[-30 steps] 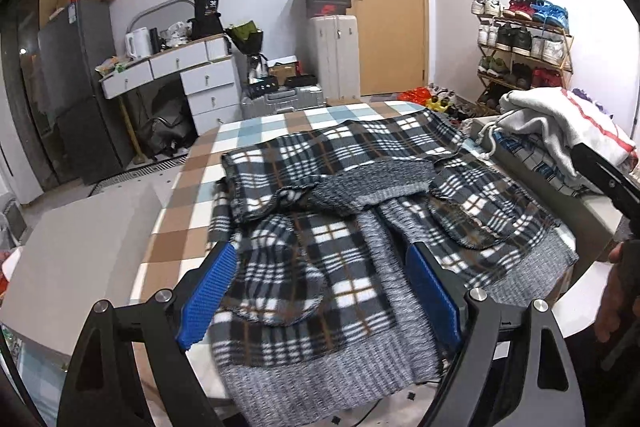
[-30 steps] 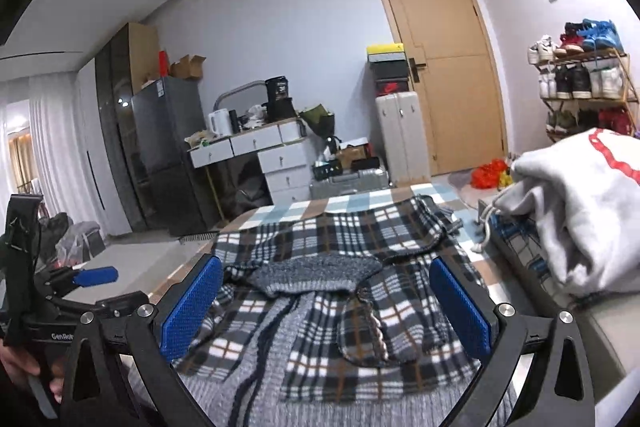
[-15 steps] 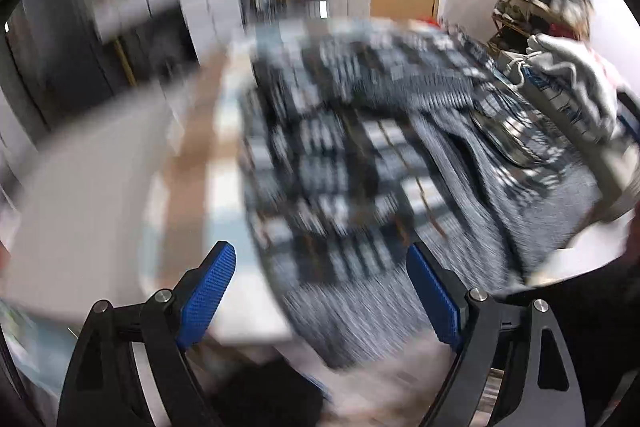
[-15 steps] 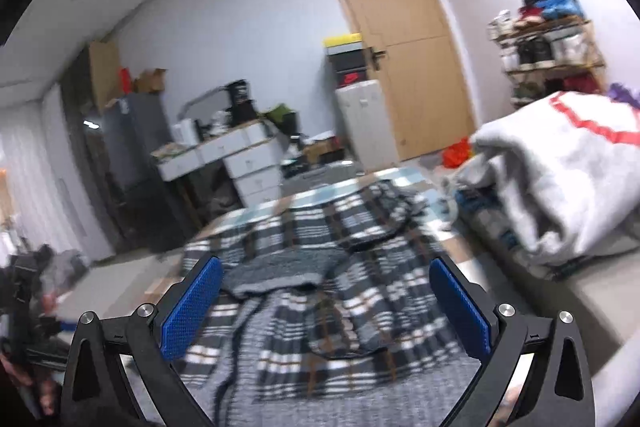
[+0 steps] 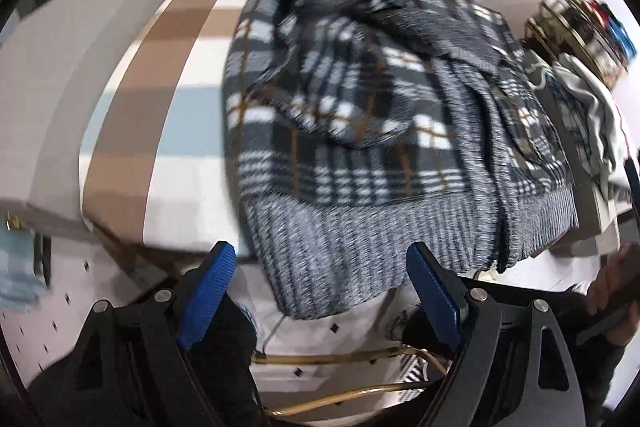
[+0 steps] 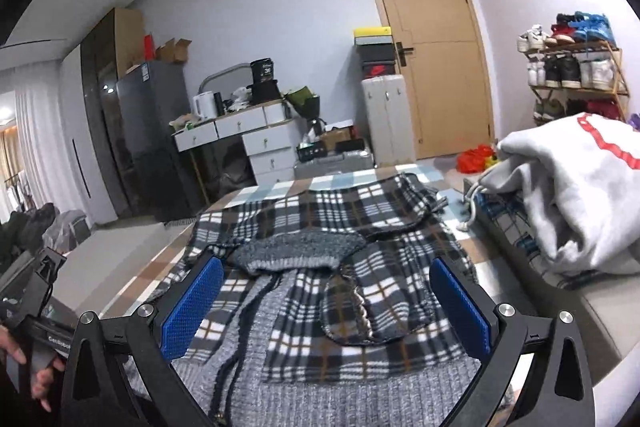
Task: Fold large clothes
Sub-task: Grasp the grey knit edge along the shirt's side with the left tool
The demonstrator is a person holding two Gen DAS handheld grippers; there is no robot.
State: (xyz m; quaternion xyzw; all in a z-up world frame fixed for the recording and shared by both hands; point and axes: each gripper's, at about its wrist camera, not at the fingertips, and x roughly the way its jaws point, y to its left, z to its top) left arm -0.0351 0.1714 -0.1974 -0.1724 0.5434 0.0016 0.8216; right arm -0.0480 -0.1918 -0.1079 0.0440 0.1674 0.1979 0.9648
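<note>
Over the left wrist view: left hand-held gripper [image 5: 322,291] spread wide and empty, tilted down at the ribbed grey hem of the plaid jacket [image 5: 360,115], draped over the near edge of the checked worktop [image 5: 160,39]; picture blurred. Across the right wrist view: right hand-held gripper [image 6: 326,307] likewise released, grasping nothing, hovering above the plaid jacket [image 6: 320,267] lying flat; grey hoodie [image 6: 568,195] heaped just beside.

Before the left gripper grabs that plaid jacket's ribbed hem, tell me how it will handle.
The plaid jacket looks thick and fleecy, so probably floppy: it already droops over the bed edge. Its ribbed hem likely stretches. Probably bulky rather than heavy.
</note>
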